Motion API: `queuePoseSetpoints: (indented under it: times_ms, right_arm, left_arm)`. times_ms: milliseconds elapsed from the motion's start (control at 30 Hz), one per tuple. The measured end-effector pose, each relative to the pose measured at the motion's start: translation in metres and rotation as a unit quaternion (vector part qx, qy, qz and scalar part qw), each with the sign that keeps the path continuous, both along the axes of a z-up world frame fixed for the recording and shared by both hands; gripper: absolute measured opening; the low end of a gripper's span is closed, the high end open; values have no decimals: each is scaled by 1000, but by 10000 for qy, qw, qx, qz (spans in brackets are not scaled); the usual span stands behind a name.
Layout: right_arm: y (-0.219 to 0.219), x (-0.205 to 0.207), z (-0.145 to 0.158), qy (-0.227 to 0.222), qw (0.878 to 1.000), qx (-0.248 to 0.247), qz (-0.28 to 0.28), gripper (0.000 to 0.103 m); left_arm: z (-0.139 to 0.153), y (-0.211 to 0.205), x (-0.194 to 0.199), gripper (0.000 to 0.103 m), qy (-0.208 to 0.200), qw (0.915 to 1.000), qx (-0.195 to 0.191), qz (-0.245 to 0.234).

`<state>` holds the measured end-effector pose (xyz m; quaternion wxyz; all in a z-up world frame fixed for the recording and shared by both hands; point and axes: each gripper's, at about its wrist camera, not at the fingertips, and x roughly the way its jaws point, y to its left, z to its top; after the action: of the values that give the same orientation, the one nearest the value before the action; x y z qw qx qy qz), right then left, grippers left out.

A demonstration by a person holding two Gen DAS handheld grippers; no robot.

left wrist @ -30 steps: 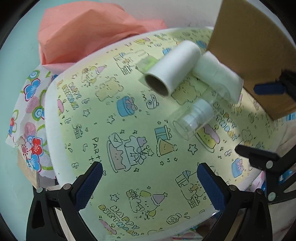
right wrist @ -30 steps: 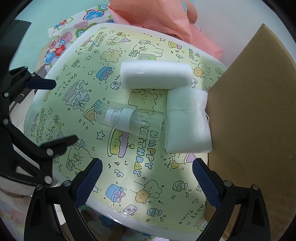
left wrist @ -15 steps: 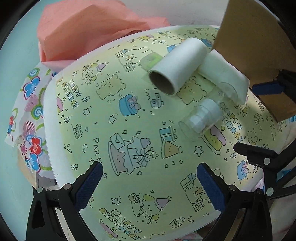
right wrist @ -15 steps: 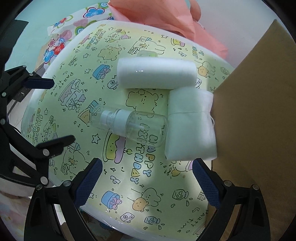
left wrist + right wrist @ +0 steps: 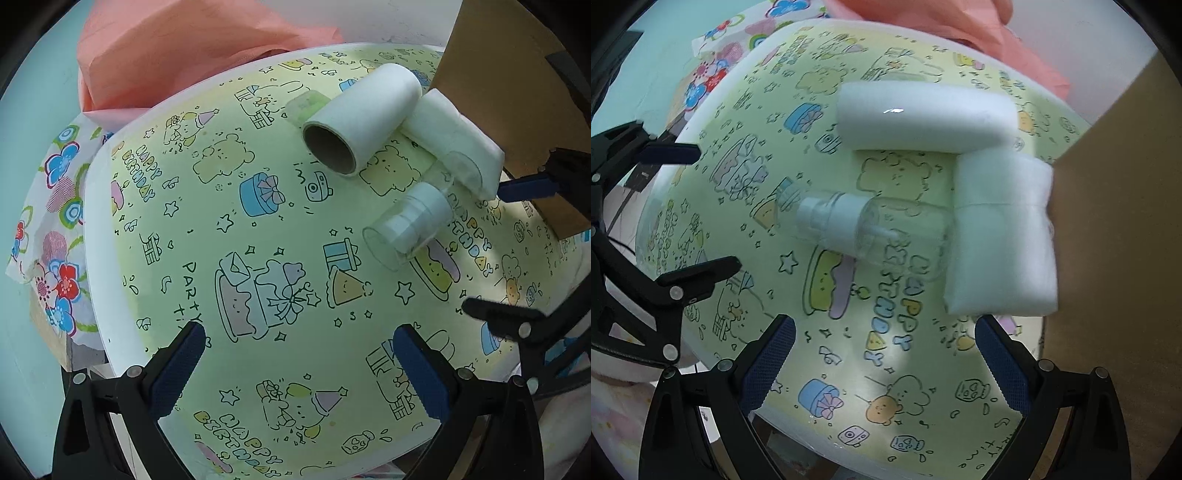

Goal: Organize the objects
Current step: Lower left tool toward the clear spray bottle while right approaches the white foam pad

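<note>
The table (image 5: pixel 110 229), covered by a yellow birthday-print cloth, is seen closer in both wrist views than 1 second ago; the 2 grippers have been brought in toward the things at its far right corner. A brown cardboard box (image 5: pixel 1115 229) stands at the right edge, and its wall is met by the folded white cloth (image 5: pixel 1001 236). Behind the far edge a pink cloth (image 5: pixel 177 48) is heaped, and a flowered cloth (image 5: pixel 55 229) hangs off the left edge.

None of the 3 task things has been shifted on the table. The white paper roll (image 5: pixel 362 122) lies on its side near the far edge, its open core turned toward the left gripper. The folded white cloth lies just beside it, against the box. The clear spray bottle (image 5: pixel 871 229) lies on its side with its base touching the folded cloth and its cap pointing toward the left edge.

The right gripper (image 5: pixel 884 354) is held wide and empty, low over the table, with the bottle and the folded cloth just ahead of its fingers. The left gripper (image 5: pixel 299 362) is likewise spread wide with nothing in it, farther from the group.

The change is judged to be an approach only: nothing is yet grasped, so the sorting is not begun. The bottle or the folded cloth looks the likeliest first pick for the right gripper.
</note>
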<state>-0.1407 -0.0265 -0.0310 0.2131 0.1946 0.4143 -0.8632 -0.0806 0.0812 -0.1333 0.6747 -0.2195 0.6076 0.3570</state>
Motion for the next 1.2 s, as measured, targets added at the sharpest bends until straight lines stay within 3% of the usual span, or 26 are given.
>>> queuePoseSetpoints:
  times_ms: [233,400,433,667,867,1000,1200]
  right_arm:
    - [-6,2,-11,-193,9997,-18,120,99]
    - [2,5,-5,-176,9993,-316,131,99]
    - [5,6,-3,-141,9990,-407,122,99]
    - [27,12,7,123,9959,-899,-21,95]
    - [35,19,5,388,9960,-799,-74,91]
    - [48,17,6,303,9959,-838,-120,88]
    - [54,12,7,78,9953,-963,-105,88]
  left_arm:
    - [0,-1,-5,103,14,9999,27,-105]
    - [7,1,-8,103,-87,9998,118,-97]
    - [9,5,-10,102,-166,9978,98,-635]
    - [9,1,9,101,-339,9901,383,-1308]
    - [2,-3,35,90,-388,9807,435,-1867]
    - [-1,-8,37,85,-502,9761,302,-2092]
    - [-9,-17,35,61,-620,9740,-10,-2179]
